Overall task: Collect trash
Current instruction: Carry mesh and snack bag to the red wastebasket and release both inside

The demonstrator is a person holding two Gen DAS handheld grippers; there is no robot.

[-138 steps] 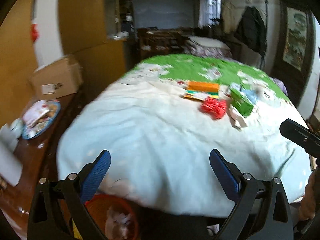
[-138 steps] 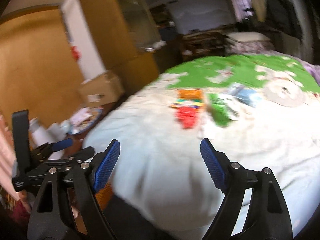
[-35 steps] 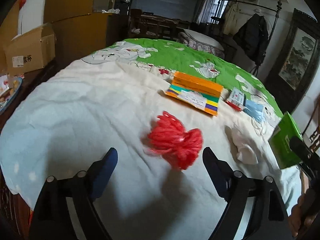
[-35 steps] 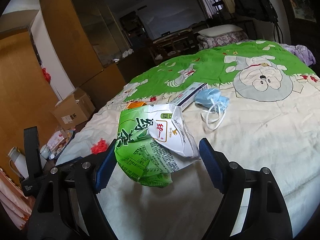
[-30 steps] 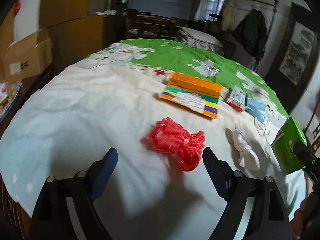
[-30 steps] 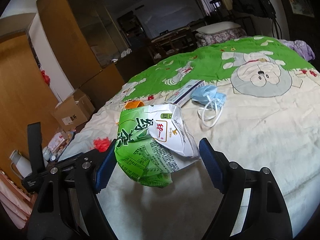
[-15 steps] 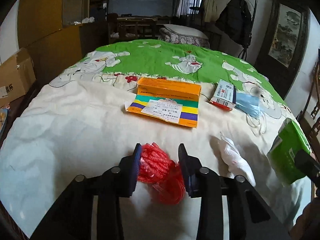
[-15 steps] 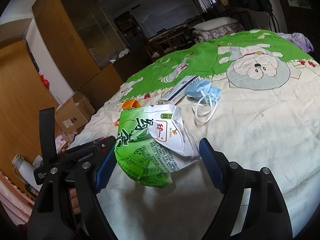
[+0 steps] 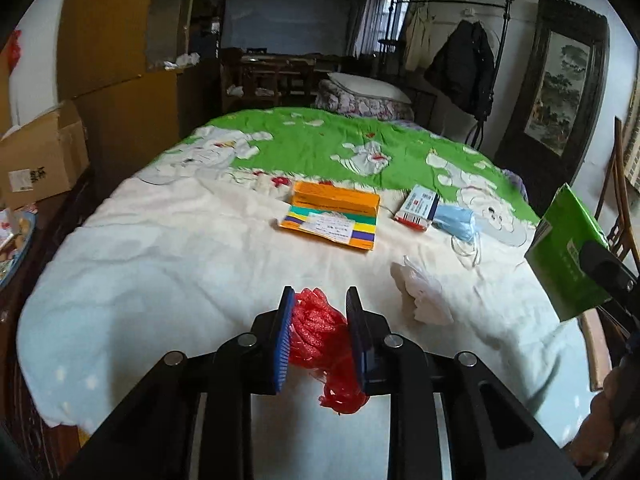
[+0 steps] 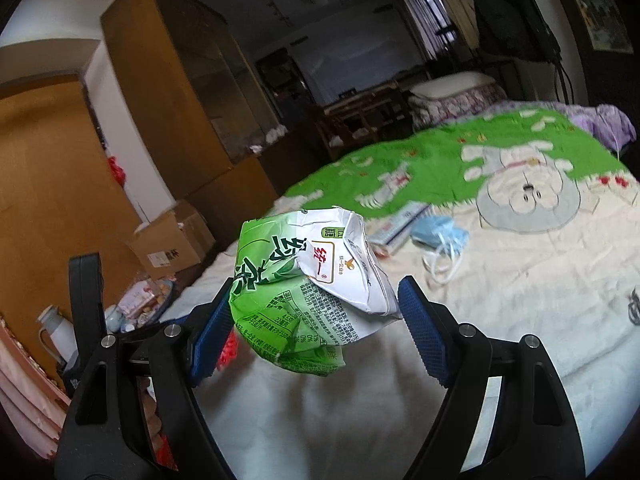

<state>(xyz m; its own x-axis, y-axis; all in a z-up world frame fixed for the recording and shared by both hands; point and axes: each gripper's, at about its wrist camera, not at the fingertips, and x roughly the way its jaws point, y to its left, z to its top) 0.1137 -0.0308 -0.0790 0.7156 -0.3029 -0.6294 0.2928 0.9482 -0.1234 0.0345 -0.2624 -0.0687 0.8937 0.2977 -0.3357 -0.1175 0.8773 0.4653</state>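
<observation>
Left wrist view: the left gripper [image 9: 320, 312] is clamped on a red mesh wad [image 9: 320, 332], both blue pads pressed into its sides, with a loose tail hanging below the jaws; the wad appears lifted clear of the bed [image 9: 160, 264], though contact at its lowest strand cannot be ruled out. Remaining on the quilt: an orange flat box [image 9: 334, 216] with coloured stripes, a small white-and-red carton [image 9: 420, 208] just beside a blue face mask [image 9: 456, 222], and a crumpled white tissue [image 9: 424, 292] near the right of the held wad. A cardboard box [image 9: 40, 160] stands off the bed at left. At the right edge, the green carton [image 9: 568, 256] shows in the other gripper. Right wrist view: the right gripper [image 10: 316, 312] holds that crushed green-and-white drink carton [image 10: 308, 288] between widely set jaws; the left pad presses it plainly, the right pad's contact is less certain but the carton hangs above the bed. The face mask and the small carton lie beyond it on the quilt. Step in hand, by judgement: both grippers are loaded, so pickup is done for these two items. Next move calls for carrying both to a bin, not visible here, and releasing; tissue, mask and boxes are left to collect.
</observation>
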